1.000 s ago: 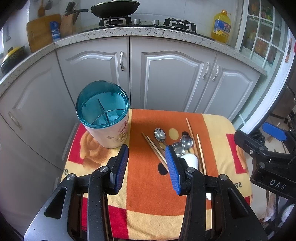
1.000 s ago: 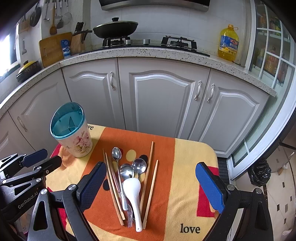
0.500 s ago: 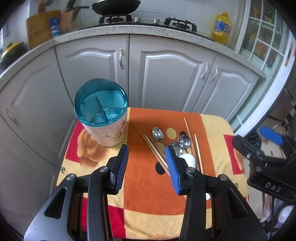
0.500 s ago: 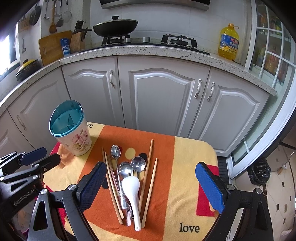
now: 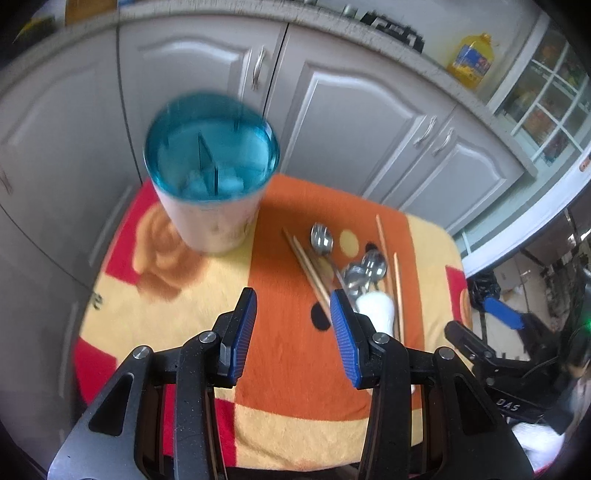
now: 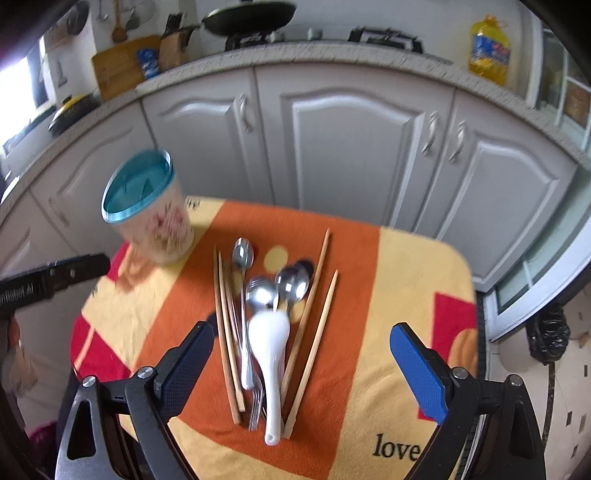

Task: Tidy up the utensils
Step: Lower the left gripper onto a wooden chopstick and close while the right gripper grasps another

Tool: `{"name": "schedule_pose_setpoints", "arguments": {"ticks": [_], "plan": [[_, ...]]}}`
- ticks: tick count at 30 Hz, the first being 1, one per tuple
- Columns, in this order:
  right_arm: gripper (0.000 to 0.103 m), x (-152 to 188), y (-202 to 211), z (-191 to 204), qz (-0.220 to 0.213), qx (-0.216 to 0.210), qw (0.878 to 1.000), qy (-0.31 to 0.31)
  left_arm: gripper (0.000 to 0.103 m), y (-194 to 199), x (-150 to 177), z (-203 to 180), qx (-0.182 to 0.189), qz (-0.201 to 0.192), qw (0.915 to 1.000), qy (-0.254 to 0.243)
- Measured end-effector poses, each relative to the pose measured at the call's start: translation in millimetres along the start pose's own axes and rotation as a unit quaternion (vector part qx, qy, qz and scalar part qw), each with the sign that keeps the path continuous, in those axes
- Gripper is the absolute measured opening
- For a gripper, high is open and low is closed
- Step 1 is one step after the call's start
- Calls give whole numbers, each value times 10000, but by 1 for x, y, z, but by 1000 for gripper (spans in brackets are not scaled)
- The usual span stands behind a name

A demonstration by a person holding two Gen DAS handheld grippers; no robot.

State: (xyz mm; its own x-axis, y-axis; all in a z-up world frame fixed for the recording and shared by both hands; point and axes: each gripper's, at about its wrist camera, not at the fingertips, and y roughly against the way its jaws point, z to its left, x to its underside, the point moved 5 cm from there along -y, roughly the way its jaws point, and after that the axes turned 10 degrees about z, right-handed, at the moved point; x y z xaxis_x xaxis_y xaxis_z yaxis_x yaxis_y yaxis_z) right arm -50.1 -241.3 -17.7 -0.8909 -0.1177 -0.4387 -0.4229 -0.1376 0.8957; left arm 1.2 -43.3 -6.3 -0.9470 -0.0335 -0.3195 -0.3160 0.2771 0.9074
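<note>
A floral utensil holder with a blue divided top (image 5: 210,173) stands at the far left of a small table; it also shows in the right wrist view (image 6: 147,210). Loose utensils lie mid-table: a white ceramic spoon (image 6: 271,350), metal spoons (image 6: 291,282), a fork (image 6: 255,406) and wooden chopsticks (image 6: 225,332). In the left wrist view the white spoon (image 5: 375,308) and chopsticks (image 5: 310,266) lie right of my left gripper (image 5: 293,310), which is open and empty above the cloth. My right gripper (image 6: 301,339) is wide open and empty over the utensil pile.
An orange, yellow and red towel (image 6: 369,280) covers the table. Grey kitchen cabinets (image 6: 351,140) curve behind it. A yellow oil bottle (image 6: 487,48) and a pan (image 6: 247,18) sit on the counter. A black bag (image 6: 546,336) lies on the floor at right.
Both grippers have moved forward and lower toward the table, so the holder and utensils look larger. The jaw openings look unchanged.
</note>
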Motion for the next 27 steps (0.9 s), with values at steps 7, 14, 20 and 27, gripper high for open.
{"name": "schedule_pose_setpoints", "arguments": {"ticks": [7, 14, 20, 27], "plan": [[62, 8, -44, -9, 459, -626, 9968, -184, 41, -45, 2, -7, 239, 352, 9991, -75], [60, -14, -59, -21, 480, -608, 9969, -124, 39, -83, -14, -9, 151, 566, 9983, -72], [60, -20, -79, -36, 680, -613, 9957, -172, 27, -110, -27, -17, 75, 702, 9974, -133], [60, -25, -95, -47, 849, -611, 9943, -223, 17, -134, -36, -19, -158, 912, 9956, -155]]}}
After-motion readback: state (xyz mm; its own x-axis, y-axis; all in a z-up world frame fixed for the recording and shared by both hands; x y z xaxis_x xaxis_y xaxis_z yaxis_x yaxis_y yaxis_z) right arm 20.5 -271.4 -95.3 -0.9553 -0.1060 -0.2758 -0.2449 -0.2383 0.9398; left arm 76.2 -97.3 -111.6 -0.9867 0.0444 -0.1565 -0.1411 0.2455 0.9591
